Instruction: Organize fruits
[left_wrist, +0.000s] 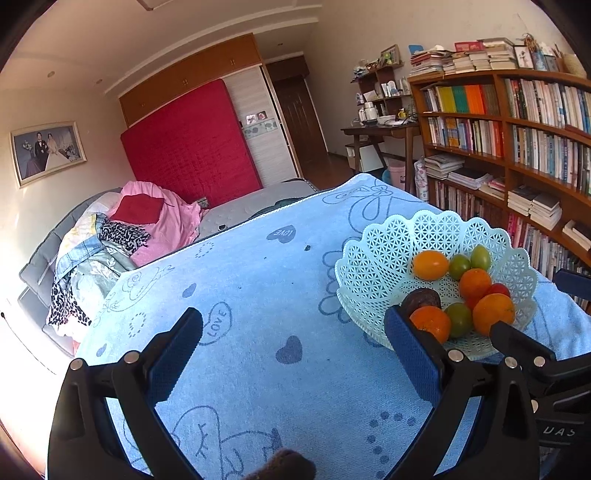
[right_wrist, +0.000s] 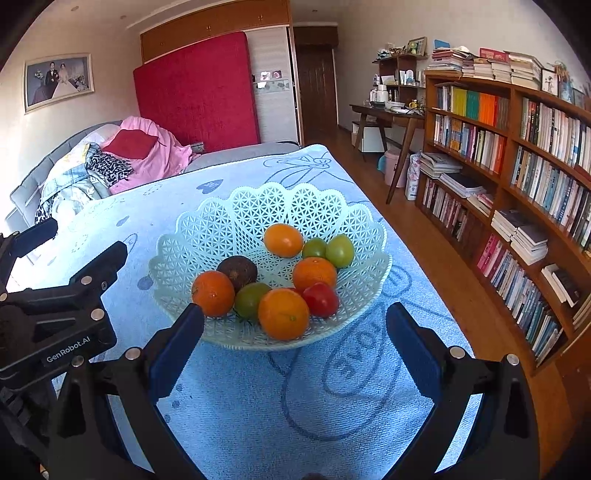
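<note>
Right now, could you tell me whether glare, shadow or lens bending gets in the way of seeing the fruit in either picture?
Left wrist view: sunlight washes out the lower left edge, the bookshelf bows, and the tongs half hide the basket. Right wrist view: the fruit is sharp and evenly lit, with only the edges curved.

1. Daylight floods my views from the left; the left wall (left_wrist: 22, 236) is blown out white in my left view.
2. The blue cloth (right_wrist: 258, 398) is bright and slightly washed, and the basket (right_wrist: 207, 236) casts a soft shadow on it toward me.
3. Fruit colours stay vivid, with small highlights on the tomatoes (right_wrist: 320, 298).
4. Fisheye bending curves the bookshelf (right_wrist: 517, 155) and ceiling lines; black vignette fills the corners.
5. Focus is crisp at centre and softens toward the rims.
</note>
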